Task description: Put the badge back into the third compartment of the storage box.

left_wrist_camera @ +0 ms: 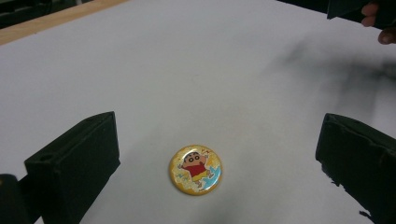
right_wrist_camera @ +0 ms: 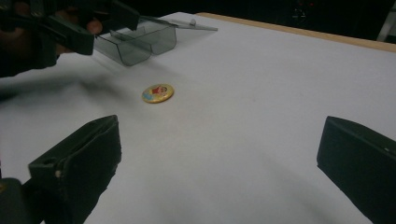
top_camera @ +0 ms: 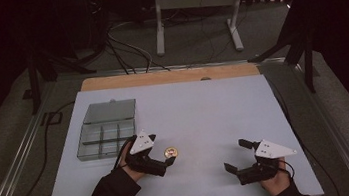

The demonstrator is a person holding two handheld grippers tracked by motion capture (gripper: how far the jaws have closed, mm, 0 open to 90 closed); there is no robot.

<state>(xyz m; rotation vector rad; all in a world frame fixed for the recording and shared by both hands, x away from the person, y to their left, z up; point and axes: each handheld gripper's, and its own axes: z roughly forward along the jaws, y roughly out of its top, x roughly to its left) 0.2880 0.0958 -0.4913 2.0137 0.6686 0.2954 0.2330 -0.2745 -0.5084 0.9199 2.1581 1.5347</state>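
A round yellow badge (top_camera: 171,153) with a cartoon figure lies flat on the white table (top_camera: 204,109). My left gripper (top_camera: 164,154) hovers just left of it, open, its jaws wide apart. In the left gripper view the badge (left_wrist_camera: 195,169) sits on the table between those jaws, untouched. My right gripper (top_camera: 236,156) stands open at the front right, nothing between its jaws. From the right gripper view the badge (right_wrist_camera: 158,93) lies well ahead, with the left gripper (right_wrist_camera: 100,25) above and left of it.
A clear grey compartment box (top_camera: 106,132) with its lid open backward stands at the table's left, just behind my left hand; it also shows as the box (right_wrist_camera: 140,39) in the right gripper view. A wooden strip (top_camera: 170,76) edges the far side.
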